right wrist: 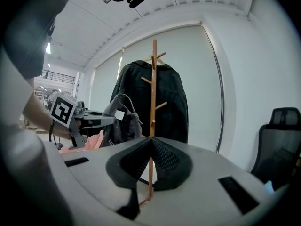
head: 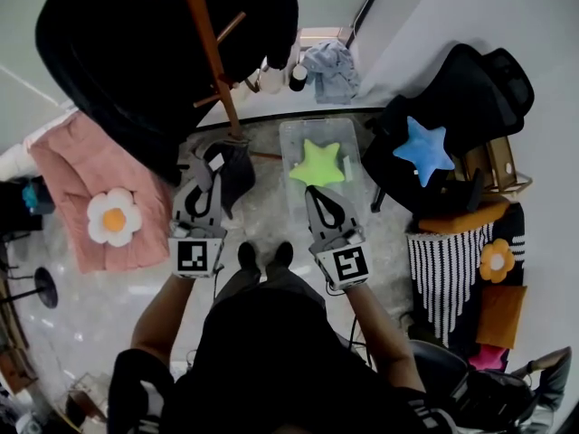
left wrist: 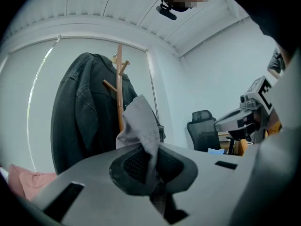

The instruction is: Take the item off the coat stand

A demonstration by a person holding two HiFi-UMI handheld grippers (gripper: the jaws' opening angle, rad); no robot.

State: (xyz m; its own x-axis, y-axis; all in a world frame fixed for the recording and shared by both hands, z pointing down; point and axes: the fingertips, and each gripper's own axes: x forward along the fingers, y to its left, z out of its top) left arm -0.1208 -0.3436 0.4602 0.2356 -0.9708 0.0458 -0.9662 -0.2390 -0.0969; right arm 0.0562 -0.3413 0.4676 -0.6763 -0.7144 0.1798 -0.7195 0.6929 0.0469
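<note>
The black jacket (head: 118, 61) hung on the far-left side of the coat stand (head: 210, 48). The grey garment (head: 233, 165) appeared clear of the pegs, on the near side of the stand pole, with its loose end draping free. The left gripper (left wrist: 150, 160) pinched a fold of this garment between nearly closed jaws. The right gripper (right wrist: 151, 142) was pressed together on nothing. Judgement: the garment is light, soft and limp, not fragile; expect sag and swing. Take hold at a thick hem or collar fold, seated deep in the pads.
</note>
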